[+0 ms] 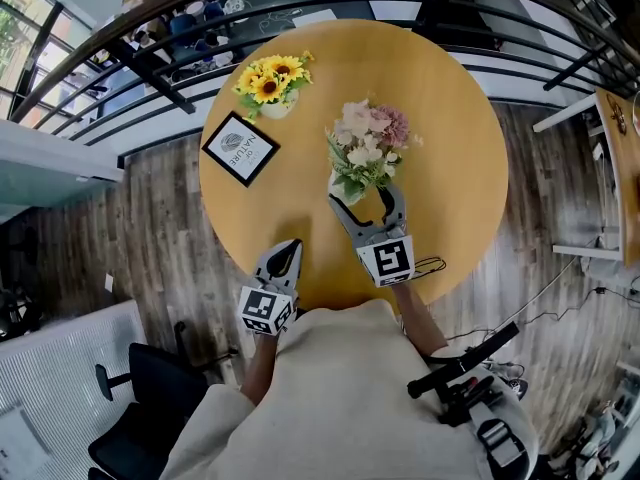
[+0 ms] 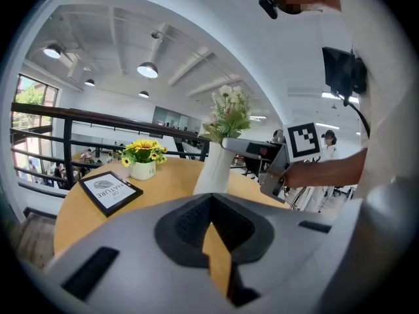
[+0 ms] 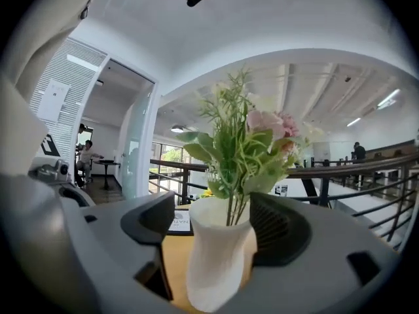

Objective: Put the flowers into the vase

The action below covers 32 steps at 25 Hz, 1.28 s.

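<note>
1. Right gripper point(image 1: 365, 197): jaws spread wide and gripping nothing. The white vase point(image 3: 216, 260) stands upright between them, straight ahead of the palm. The pads look clear of it, the right-hand one only narrowly.
2. Flowers point(image 3: 245, 142): the stems sit in the vase neck and the bouquet rises above the jaws. Their long axis is vertical, crosswise to the level line along which the gripper points.
3. Governing relation: the vase is bracketed by the jaws. Judgement: placement looks done. A retreat should run straight back toward the person, since any sideways drift could clip and tip the vase.
4. Right hand pose: the gripper is held level, low over the round table point(image 1: 450, 168), marker cube up, forearm reaching out from the body.
5. Left gripper point(image 1: 287, 253): jaws together, empty, at the near table edge. The vase lies ahead of it and off to its right, well apart. The right hand is plainly the nearer.
</note>
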Each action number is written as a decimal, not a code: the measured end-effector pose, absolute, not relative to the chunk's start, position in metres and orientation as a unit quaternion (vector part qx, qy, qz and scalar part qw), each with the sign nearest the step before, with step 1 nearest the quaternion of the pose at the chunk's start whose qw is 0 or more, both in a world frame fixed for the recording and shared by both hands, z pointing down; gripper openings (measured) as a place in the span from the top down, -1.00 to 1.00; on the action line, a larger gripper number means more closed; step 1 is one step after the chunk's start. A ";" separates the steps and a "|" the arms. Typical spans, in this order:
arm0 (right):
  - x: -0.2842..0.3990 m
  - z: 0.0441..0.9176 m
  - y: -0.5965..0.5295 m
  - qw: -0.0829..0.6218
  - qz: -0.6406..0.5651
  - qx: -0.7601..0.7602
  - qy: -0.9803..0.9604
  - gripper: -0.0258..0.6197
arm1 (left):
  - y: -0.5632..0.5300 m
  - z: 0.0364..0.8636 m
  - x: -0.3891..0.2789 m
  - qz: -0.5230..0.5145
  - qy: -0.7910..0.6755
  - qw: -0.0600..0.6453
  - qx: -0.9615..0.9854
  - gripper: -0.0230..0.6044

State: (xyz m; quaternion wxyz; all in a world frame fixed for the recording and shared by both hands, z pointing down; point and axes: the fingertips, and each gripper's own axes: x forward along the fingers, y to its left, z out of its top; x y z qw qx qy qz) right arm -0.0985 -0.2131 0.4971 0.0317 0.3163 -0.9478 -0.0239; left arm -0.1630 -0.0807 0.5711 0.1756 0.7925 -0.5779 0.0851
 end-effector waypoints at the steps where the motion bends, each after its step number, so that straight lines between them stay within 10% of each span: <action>1: -0.099 0.496 -0.211 0.035 -0.029 0.318 -0.947 -0.18 | -0.080 0.570 -0.163 0.085 -0.578 0.175 0.793 0.91; 32: -0.089 0.550 -0.157 0.210 -0.149 0.314 -0.914 -0.20 | -0.081 0.575 -0.155 0.072 -0.571 0.175 0.799 0.91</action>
